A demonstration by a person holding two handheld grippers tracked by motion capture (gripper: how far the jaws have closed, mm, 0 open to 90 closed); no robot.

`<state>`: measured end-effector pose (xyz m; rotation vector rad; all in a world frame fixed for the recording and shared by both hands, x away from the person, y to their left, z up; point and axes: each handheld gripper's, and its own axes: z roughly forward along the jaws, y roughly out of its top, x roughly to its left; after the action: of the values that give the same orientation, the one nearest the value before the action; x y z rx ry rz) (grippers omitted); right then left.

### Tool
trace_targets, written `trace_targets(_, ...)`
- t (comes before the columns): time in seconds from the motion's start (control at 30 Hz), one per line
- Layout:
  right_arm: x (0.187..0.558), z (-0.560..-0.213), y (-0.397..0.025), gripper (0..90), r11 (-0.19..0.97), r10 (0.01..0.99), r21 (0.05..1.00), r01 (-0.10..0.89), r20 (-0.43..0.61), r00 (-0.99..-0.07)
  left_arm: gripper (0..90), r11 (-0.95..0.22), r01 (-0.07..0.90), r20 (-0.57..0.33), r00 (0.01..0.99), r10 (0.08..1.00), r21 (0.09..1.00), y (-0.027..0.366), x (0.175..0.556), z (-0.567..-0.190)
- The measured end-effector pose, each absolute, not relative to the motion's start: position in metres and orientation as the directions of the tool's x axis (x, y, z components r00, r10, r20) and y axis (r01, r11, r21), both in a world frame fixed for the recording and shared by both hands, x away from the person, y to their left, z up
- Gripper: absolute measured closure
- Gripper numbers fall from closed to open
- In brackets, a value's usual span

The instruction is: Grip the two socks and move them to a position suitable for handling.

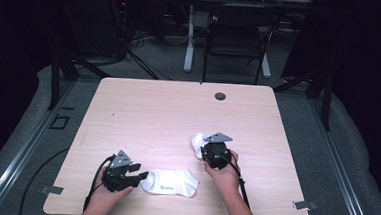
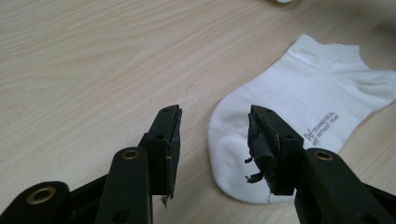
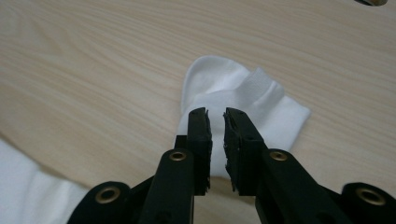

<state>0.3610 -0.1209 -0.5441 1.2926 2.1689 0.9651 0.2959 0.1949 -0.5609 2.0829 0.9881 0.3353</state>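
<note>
Two white ankle socks lie on the pale wooden table (image 1: 153,110). One sock (image 1: 171,181) (image 2: 303,107) is spread flat near the front edge, grey print on its side. My left gripper (image 1: 139,172) (image 2: 215,126) is open, low over the table at this sock's toe, and one jaw reaches over the toe's edge. The second sock (image 1: 197,142) (image 3: 233,88) lies bunched, right of centre. My right gripper (image 1: 211,151) (image 3: 216,121) hovers at its near end, jaws almost together with a thin slit and no cloth visibly pinched. A corner of the flat sock (image 3: 28,186) appears in the right gripper view.
A dark round cable hole (image 1: 220,96) sits near the table's far edge. Beyond the table stand a black chair (image 1: 235,35) and a white desk leg (image 1: 189,42). Bare tabletop stretches across the left and far parts.
</note>
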Motion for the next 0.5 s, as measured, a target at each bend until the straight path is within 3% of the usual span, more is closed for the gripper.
trace_targets(0.5, 0.397, -0.562, -0.115, 87.5, 0.327, 0.907, 0.71, 0.623, -0.052, -0.417, 54.1, -0.375, 0.539, -0.099, 0.658, 0.746, 0.755, 0.197, 0.298, -0.56)
